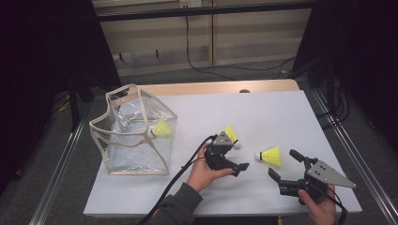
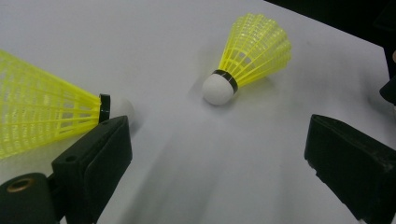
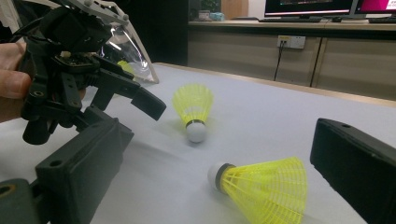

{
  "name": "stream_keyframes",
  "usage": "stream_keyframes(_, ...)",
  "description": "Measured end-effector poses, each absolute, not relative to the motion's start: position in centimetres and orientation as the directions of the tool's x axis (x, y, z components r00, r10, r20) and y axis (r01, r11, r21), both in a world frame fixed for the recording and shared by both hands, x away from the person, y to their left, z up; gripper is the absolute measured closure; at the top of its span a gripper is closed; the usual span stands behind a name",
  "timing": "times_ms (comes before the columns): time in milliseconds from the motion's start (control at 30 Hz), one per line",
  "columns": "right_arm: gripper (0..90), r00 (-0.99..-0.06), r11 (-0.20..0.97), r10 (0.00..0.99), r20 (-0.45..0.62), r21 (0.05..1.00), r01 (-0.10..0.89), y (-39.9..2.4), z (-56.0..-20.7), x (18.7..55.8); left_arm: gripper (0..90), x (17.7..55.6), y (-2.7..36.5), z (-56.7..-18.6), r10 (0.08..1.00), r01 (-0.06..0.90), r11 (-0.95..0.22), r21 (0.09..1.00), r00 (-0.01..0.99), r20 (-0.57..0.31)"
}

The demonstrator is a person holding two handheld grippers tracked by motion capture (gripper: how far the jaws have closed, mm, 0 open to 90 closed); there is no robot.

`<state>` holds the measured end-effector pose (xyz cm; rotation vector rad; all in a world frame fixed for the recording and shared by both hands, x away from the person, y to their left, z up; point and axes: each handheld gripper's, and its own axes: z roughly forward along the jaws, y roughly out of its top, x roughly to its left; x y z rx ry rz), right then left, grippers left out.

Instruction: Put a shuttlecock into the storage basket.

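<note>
Shuttlecocks [image 1: 271, 156] like this weigh almost nothing, their plastic skirts crush easily, so the wide-open right gripper [image 1: 283, 167] and equally spread left gripper [image 1: 234, 168] should pinch the firm white cork [image 3: 214, 172].

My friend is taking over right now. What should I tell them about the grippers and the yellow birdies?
Left gripper: open, holding nothing, near one shuttlecock.
Right gripper: open, holding nothing, jaws either side of the nearer shuttlecock lying on the white table.
Done: one shuttlecock is already in the clear bag.
Left: probably pick up the two on the table and bag them.
</note>
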<state>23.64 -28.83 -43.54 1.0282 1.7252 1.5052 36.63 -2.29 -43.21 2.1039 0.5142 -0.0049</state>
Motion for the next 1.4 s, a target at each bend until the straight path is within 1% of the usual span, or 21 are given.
stream_keyframes(500, 2.3, -0.509, 0.044, 0.86, 0.041, 0.987, 0.154, -28.8, -43.5, 23.6, 10.0, 37.5, -3.6, -44.1, 0.337, 0.358, -0.502, 0.787, 0.919, -0.203)
stream_keyframes(633, 2.3, -0.508, 0.044, 0.86, 0.044, 0.986, 0.16, -28.7, -43.5, 23.6, 10.4, 37.7, -4.1, -44.4, 0.334, 0.373, -0.504, 0.779, 0.916, -0.223)
stream_keyframes(867, 2.4, -0.507, 0.047, 0.861, 0.036, 0.987, 0.151, -28.9, -43.5, 23.6, 11.2, 37.8, -5.1, -44.5, 0.323, 0.35, -0.529, 0.773, 0.926, -0.198)
stream_keyframes(1067, 2.4, -0.51, 0.047, 0.859, 0.037, 0.988, 0.151, -28.8, -43.5, 23.6, 12.4, 38.1, -5.4, -44.8, 0.319, 0.358, -0.524, 0.773, 0.924, -0.211)
stream_keyframes(1400, 2.4, -0.512, 0.049, 0.858, 0.038, 0.987, 0.156, -28.7, -43.5, 23.6, 14.0, 38.4, -6.2, -45.4, 0.315, 0.349, -0.533, 0.771, 0.927, -0.202)
